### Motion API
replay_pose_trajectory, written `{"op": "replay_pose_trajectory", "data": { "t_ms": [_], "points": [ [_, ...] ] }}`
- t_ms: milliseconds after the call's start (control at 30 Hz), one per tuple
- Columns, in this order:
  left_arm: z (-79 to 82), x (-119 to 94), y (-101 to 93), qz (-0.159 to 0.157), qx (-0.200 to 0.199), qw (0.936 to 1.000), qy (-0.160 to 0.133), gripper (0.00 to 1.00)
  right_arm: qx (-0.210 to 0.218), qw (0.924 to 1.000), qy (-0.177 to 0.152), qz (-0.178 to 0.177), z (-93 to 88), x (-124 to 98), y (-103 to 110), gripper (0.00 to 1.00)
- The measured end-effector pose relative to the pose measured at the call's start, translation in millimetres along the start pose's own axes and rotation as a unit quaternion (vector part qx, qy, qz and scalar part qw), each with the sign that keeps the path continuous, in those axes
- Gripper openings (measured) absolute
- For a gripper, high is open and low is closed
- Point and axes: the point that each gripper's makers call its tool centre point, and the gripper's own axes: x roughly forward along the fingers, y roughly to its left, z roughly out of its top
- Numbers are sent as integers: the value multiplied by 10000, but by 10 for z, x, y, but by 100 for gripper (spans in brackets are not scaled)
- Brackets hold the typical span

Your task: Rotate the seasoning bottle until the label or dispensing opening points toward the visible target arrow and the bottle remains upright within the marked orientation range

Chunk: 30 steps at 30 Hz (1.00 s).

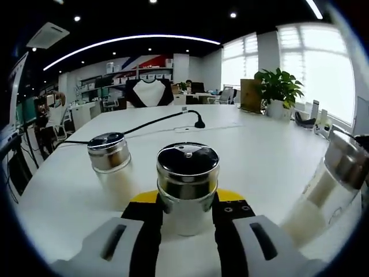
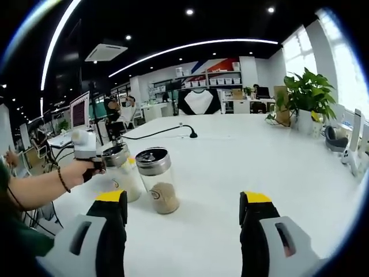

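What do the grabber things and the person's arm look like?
Each gripper has two black fingers with yellow tips, set in pale grey housings with a dark slot. The left gripper shows them in its own view, and so does the right gripper. Seen from the right gripper view, the left gripper's body is white. The person's wrist wears a dark beaded bracelet, and a dark green sleeve shows.

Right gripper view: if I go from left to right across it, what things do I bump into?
A person's hand holding the left gripper → a seasoning bottle in its jaws → a second bottle with brown seasoning → a potted plant far off.
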Motion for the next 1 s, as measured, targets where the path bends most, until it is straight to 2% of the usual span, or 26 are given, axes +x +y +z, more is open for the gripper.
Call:
{"op": "replay_pose_trajectory", "data": {
  "t_ms": [700,833,1000],
  "points": [
    [-187,-515,-157,62,-79,10000,-1,35,-24,9999,89,90,-45,53,48,81],
    [-227,-623,-226,81,-114,9999,-45,35,39,10000,-68,61,17,64,50,81],
    [-262,-712,-284,131,-102,9999,-32,35,46,9999,-13,122,-5,108,84,81]
  ]
}}
